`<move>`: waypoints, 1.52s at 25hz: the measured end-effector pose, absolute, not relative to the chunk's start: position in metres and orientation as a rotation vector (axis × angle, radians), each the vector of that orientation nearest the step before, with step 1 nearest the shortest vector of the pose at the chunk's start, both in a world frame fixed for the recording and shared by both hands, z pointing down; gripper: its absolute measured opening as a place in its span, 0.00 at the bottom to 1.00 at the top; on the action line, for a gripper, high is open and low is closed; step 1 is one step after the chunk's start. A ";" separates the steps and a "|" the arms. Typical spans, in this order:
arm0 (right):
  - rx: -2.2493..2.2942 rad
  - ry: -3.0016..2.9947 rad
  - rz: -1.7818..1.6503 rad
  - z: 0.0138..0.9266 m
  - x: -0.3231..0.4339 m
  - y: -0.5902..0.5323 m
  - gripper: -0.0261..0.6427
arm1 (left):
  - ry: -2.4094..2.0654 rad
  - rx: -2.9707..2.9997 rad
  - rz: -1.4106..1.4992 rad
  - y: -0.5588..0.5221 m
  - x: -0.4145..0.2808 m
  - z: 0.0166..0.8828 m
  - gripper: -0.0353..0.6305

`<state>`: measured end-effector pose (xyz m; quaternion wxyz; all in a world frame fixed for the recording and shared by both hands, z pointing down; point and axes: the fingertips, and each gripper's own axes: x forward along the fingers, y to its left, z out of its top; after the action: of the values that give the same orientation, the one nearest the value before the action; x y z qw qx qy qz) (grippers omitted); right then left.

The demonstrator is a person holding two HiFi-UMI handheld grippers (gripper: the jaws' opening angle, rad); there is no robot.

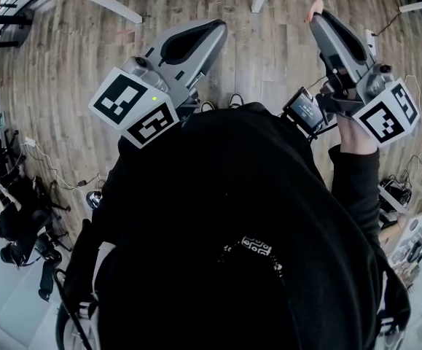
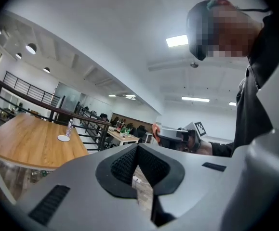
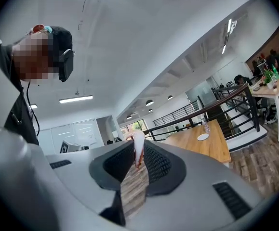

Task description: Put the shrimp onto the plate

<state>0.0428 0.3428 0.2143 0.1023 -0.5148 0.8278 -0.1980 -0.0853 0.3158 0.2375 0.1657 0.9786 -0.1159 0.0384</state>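
Shrimp point(image 3: 139, 147) clamped in right gripper point(image 3: 137, 142); wooden table point(image 3: 204, 148) beside railing point(image 3: 211, 109).

- The head view looked steeply down from the person's head, past the black-clad torso point(image 1: 232, 195) to the plank floor point(image 1: 65, 71). The left gripper point(image 1: 214, 29) and right gripper point(image 1: 316, 17) showed near its top edge.
- The left gripper view sat close behind its own jaws, facing roughly level along them.
- The right gripper view sat likewise behind its jaws.
- Both gripper views shared the wooden table point(image 2: 28, 138) by the railing point(image 2: 38, 97). The left one also caught the right gripper.
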 end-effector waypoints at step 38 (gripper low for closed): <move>-1.579 2.312 -0.669 0.237 0.098 0.294 0.14 | -0.150 2.791 0.186 0.267 -0.041 0.252 0.06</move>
<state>0.0976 0.2944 0.2374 0.1313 -0.5438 0.7962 -0.2304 -0.0408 0.2674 0.2521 0.1695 0.9819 -0.0529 0.0654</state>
